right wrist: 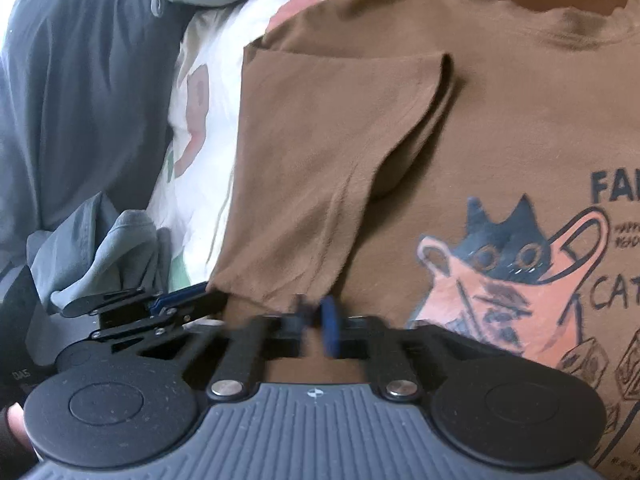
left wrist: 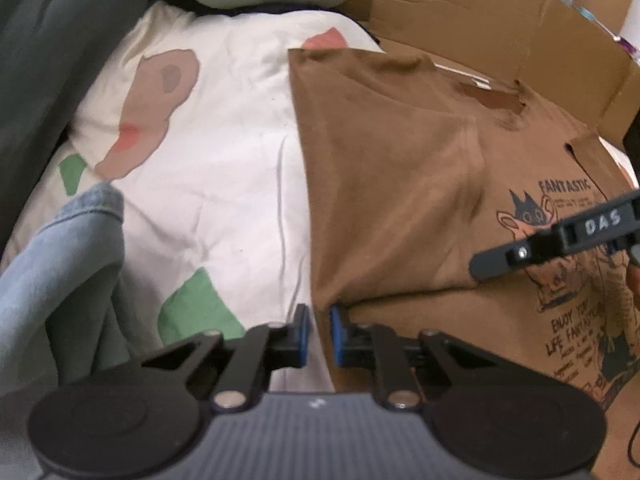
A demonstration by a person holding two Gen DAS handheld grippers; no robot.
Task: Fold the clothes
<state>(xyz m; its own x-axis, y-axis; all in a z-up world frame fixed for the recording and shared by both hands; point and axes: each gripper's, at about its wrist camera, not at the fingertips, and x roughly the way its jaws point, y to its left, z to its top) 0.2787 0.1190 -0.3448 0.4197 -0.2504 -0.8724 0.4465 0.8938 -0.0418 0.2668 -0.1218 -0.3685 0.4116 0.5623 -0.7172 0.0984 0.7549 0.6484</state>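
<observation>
Seen from the left wrist camera, the left gripper points low along the bed, its blue-padded fingers standing a little apart with the near left corner of the brown cotton T-shirt with a cat print at the gap; whether the pads actually pinch the cloth cannot be told. The shirt lies spread over the white quilt with pink and green patches, its left side folded in along a straight edge and the sleeve turned onto the chest. A crumpled light-blue denim garment sits at the near left, and a brown cardboard box stands open at the far right. The right gripper reaches in from the right edge, hovering flat over the printed cat.

From the right wrist camera, the right gripper hangs low over the shirt's near part, its fingers close together yet with a narrow gap showing brown cloth beyond; it appears blurred. The folded sleeve lies just ahead of it. At the near left the left gripper lies nearly flat, its tips meeting the shirt's corner. A dark grey cloth fills the far left.
</observation>
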